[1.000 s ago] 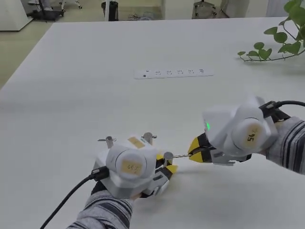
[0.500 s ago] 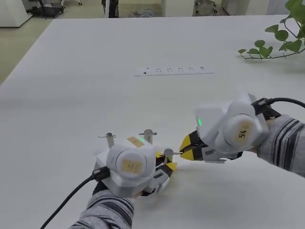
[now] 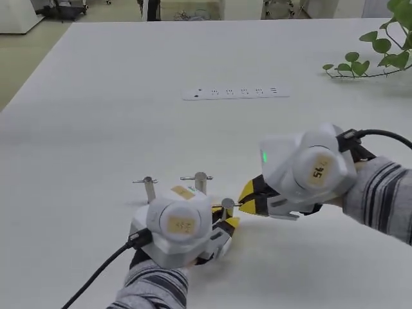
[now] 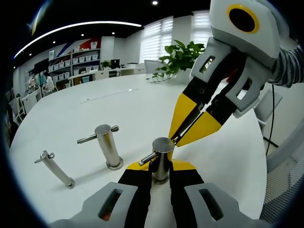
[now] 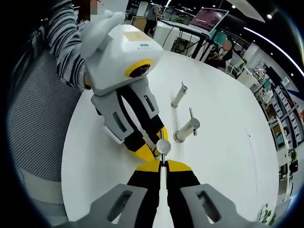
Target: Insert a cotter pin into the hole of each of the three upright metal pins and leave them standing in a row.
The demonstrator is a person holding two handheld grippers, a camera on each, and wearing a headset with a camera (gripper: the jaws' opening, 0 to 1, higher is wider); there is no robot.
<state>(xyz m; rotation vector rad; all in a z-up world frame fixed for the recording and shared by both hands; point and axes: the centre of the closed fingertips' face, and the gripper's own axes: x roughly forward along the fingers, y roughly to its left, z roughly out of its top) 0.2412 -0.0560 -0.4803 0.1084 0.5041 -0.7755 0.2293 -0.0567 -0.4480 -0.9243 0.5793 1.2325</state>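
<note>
My left gripper (image 4: 160, 167) is closed snug on the lower shaft of the near metal pin (image 4: 161, 156), which stands upright on the table (image 3: 96, 116). My right gripper (image 5: 163, 164) sits at three o'clock from it in the head view. Its yellow tips are pinched almost together on the cotter pin (image 4: 147, 158) (a thin wire, hard to make out inside the grip itself). The wire passes through the hole just under the pin's head, and its end pokes out on the side away from my right jaws.

At about ten o'clock stand the middle metal pin (image 3: 201, 182) and, past it, the far metal pin (image 3: 149, 188), each upright with its own wire through the top. At twelve o'clock lies a power strip (image 3: 234, 94), and a plant (image 3: 380, 55) trails in at two o'clock.
</note>
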